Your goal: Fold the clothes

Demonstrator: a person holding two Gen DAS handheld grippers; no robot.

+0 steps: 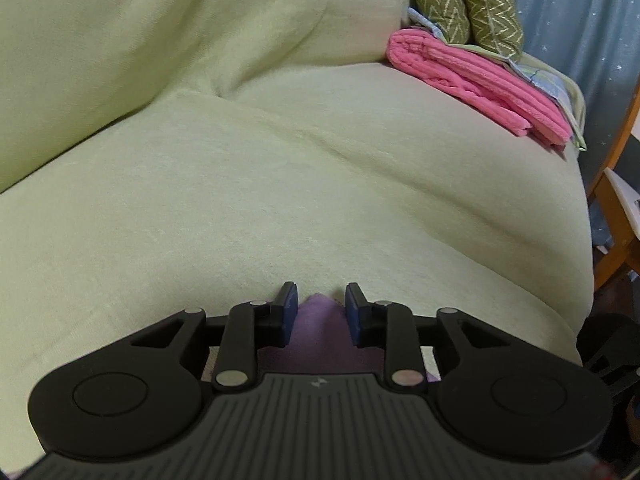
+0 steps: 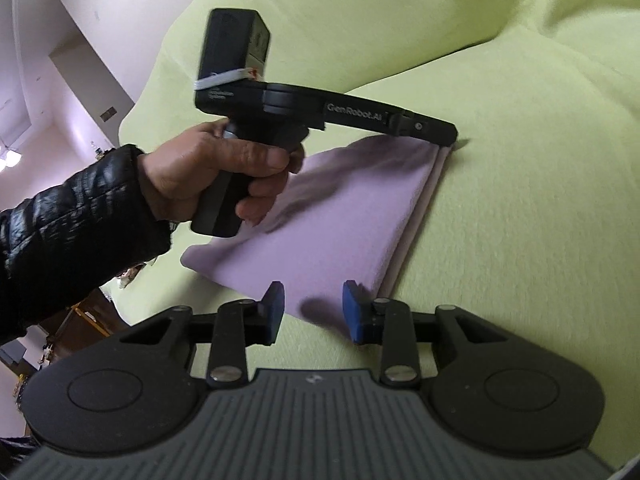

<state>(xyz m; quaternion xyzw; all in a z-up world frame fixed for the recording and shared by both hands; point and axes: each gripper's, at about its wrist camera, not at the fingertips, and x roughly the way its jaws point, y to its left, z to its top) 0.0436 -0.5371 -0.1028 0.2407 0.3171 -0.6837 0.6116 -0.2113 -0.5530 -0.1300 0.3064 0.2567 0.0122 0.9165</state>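
A folded lilac cloth [image 2: 340, 216] lies flat on the light green sofa cover [image 2: 520, 200]. In the right wrist view a hand [image 2: 224, 168] in a black sleeve holds my left gripper [image 2: 447, 141], whose tip sits at the cloth's far corner. The left wrist view shows that gripper [image 1: 322, 306] with the lilac cloth's corner [image 1: 320, 320] bulging up in the gap between its blue pads; the jaws stand apart and the cloth looks loose. My right gripper [image 2: 314, 306] hovers open over the cloth's near corner, nothing pinched between its fingers.
A folded pink towel [image 1: 480, 84] and green zigzag cushions [image 1: 472, 4] lie at the sofa's far right end. Beyond the sofa edge stand a wooden chair [image 1: 616, 208] and a blue curtain [image 1: 580, 32]. The sofa's backrest [image 1: 160, 32] rises behind the seat.
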